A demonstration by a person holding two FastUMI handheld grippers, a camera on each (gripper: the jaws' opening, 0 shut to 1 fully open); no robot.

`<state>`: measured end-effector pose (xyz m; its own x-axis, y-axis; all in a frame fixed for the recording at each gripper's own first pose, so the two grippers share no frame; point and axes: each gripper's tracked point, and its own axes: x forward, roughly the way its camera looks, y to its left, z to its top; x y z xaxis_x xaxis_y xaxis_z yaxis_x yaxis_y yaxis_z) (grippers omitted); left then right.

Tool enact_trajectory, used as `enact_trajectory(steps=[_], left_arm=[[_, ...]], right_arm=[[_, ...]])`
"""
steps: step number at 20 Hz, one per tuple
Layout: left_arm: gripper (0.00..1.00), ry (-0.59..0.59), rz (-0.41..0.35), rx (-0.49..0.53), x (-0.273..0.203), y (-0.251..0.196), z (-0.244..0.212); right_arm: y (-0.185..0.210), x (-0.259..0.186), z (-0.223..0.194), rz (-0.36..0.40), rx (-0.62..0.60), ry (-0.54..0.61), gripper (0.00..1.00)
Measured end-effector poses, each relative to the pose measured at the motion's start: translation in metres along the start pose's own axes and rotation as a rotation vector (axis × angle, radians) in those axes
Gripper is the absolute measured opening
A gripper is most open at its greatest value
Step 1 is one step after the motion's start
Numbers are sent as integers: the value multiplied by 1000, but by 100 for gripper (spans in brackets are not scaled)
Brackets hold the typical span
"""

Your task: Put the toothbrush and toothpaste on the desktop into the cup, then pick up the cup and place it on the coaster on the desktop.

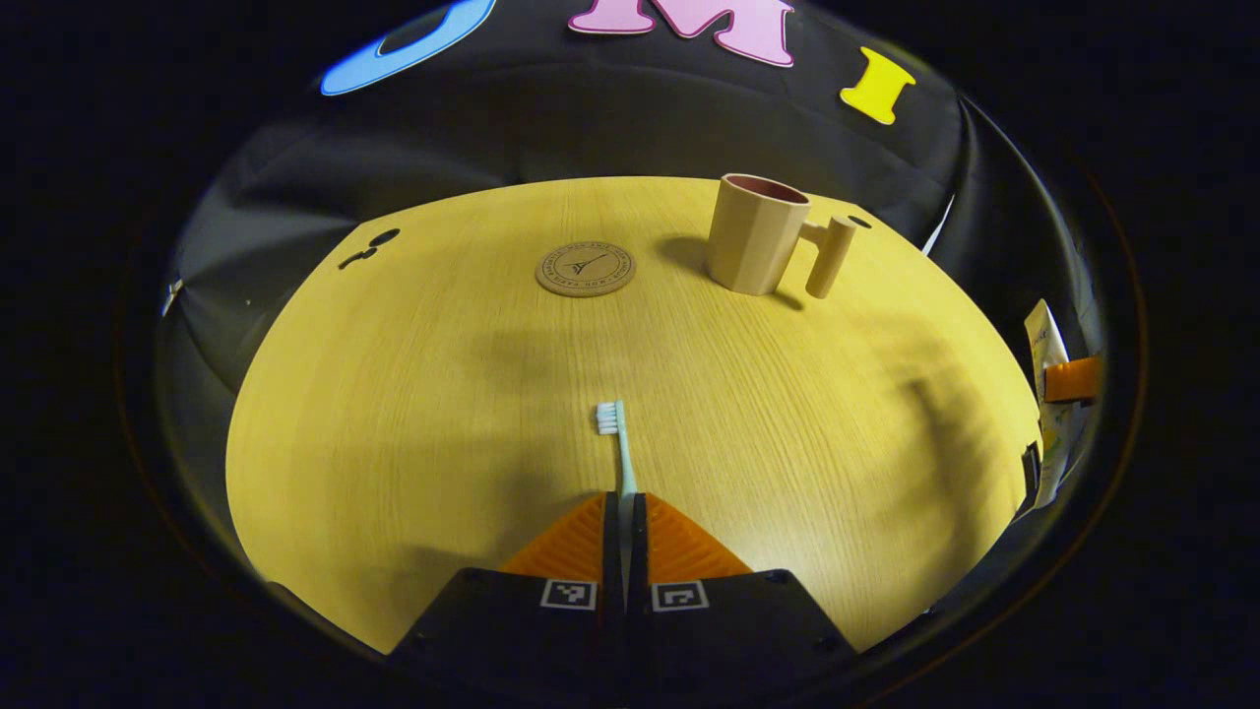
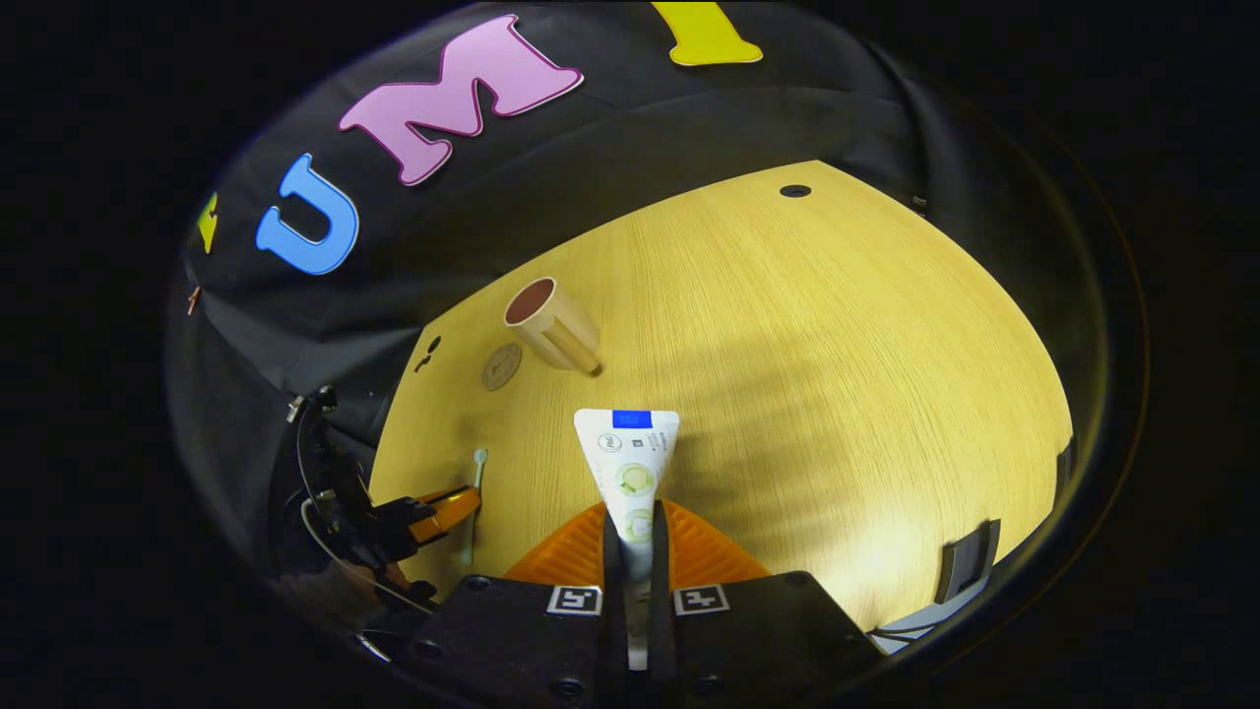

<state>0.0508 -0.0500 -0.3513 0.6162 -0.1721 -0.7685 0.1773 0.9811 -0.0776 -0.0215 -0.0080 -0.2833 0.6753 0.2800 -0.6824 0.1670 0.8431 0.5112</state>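
My left gripper point(image 1: 625, 497) is shut on the handle of a light-blue toothbrush point(image 1: 612, 421), whose white bristle head points forward over the wooden desktop point(image 1: 413, 394). My right gripper point(image 2: 635, 507) is shut on a white toothpaste tube point(image 2: 630, 458), flat end forward. A beige cup point(image 1: 756, 236) with a side handle stands upright at the far side, and a round cork coaster point(image 1: 585, 269) lies to its left. In the right gripper view the cup point(image 2: 551, 327) and coaster point(image 2: 501, 366) sit far off, and the left gripper point(image 2: 445, 512) holds the toothbrush point(image 2: 476, 487) at the left.
The black cloth wall rises close behind the desktop's far edge. Small dark holes mark the desktop at the far left point(image 1: 372, 246) and far right point(image 2: 794, 191). At the right edge of the left gripper view are the right gripper point(image 1: 1071, 379) and the toothpaste tube point(image 1: 1045, 345).
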Motion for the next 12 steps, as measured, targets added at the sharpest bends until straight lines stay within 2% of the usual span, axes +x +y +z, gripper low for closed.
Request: enact_trajectory(steps=[6, 9, 12], left_arm=[[6, -273, -55, -71, -57, -19, 74], [6, -368, -108, -138, -94, -32, 108], [6, -459, -122, -180, -131, -35, 130]], right_arm=[[42, -8, 71, 134, -41, -214, 11], [79, -11, 132, 211, -119, -365, 11], [122, -2, 189, 292, -193, -491, 11]])
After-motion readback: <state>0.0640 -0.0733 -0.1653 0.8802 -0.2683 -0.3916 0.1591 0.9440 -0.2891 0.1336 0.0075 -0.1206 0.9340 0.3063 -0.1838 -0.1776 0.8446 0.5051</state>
